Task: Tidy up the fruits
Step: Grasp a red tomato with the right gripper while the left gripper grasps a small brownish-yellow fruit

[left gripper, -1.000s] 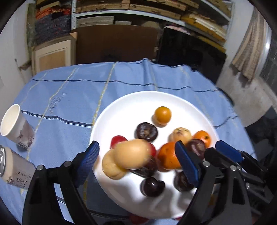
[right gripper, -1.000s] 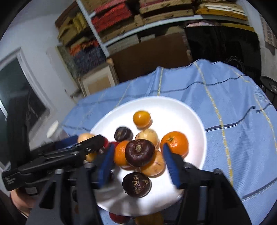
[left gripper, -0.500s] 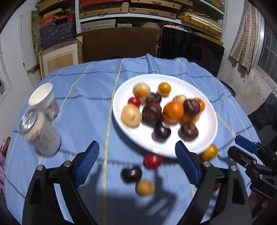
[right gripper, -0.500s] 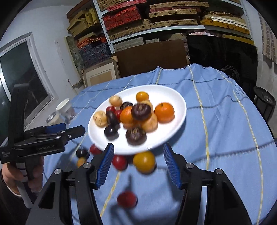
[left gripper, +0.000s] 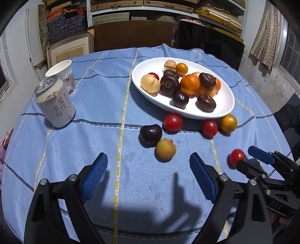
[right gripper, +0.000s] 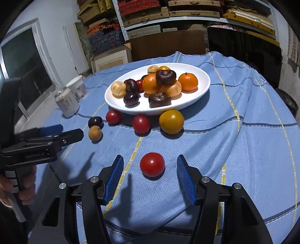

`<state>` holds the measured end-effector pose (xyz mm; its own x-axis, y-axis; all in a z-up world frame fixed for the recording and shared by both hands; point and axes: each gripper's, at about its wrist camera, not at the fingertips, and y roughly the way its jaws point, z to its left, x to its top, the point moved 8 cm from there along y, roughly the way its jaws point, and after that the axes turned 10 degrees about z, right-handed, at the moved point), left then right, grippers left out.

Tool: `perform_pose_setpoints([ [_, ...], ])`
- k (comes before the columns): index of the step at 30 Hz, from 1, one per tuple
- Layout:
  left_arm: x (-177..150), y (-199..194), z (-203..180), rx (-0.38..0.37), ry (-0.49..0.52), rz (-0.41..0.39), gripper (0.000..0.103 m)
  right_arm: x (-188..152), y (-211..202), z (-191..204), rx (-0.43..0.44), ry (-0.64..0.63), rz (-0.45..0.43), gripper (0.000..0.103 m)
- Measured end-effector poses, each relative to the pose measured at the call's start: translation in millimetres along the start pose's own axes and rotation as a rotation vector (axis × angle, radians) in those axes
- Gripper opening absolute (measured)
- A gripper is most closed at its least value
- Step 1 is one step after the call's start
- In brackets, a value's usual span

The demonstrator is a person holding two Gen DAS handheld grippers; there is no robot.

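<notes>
I see my left tongs (left gripper: 148,177) spread wide and empty above the blue-clothed bench (left gripper: 105,105), short of a tan fruit (left gripper: 165,149), while my right tongs (right gripper: 150,177), partly open, frame a red tomato (right gripper: 152,164) without touching it, near the white plate (right gripper: 203,82).

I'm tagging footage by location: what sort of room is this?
Probably a storeroom or workshop in use as a dining spot: shelves stacked with flat boxes, framed boards leaning on the wall, and a cloth-covered table.
</notes>
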<state>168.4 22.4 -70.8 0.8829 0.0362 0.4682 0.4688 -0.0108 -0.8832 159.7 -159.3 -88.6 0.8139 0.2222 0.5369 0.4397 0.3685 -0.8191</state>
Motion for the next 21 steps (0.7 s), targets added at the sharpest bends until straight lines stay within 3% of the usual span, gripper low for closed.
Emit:
perform_pose_setpoints([
  [4,-2,1,2,0.006,0.002,0.004,0.087,-1,13,0,-0.049,0.003,0.047,0.030],
  [11,-3,21,0,0.005,-0.006,0.061,0.087,-2,18,-3,-0.024,0.015,0.046,0.030],
  [16,5,37,-7,0.043,-0.033,0.100,0.087,-2,18,-6,0.061,0.051,0.049,0.030],
  [19,11,46,-13,0.049,-0.029,0.116,0.073,-2,17,-5,0.083,0.050,0.054,0.030],
  [21,15,52,-14,0.050,-0.048,0.136,0.072,-3,18,-1,0.098,0.036,0.061,0.030],
])
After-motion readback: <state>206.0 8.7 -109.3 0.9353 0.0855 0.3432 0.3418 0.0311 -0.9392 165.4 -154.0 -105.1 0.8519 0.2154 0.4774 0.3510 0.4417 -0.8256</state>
